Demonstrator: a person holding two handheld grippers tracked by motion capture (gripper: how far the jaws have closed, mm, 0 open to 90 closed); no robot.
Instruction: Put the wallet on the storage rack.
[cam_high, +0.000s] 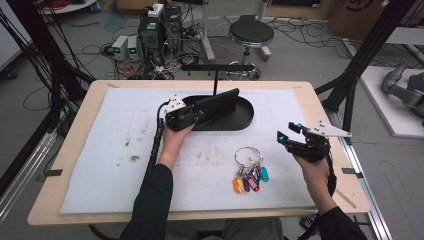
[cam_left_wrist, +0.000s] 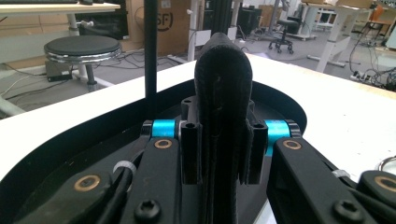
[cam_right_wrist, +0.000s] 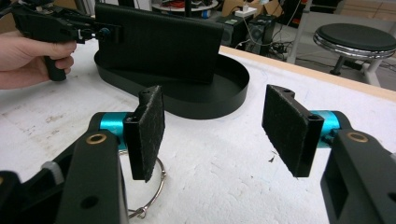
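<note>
White padding (cam_high: 125, 165) covers the table. Left gripper (cam_high: 200, 112) is clamped on a black wallet (cam_high: 220, 103) above the black tray (cam_high: 245, 117); right gripper (cam_high: 289, 131) stands apart, key ring (cam_high: 248, 156) just beside it.

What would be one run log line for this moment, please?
left gripper: jaws shut on black wallet, held upright over black tray | right gripper: jaws open, empty | key ring: on the mat, untouched

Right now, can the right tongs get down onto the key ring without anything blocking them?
Probably yes. The right tongs stand open and empty beside the key ring on bare mat; the left tongs, holding the black wallet, are over at the tray.
</note>
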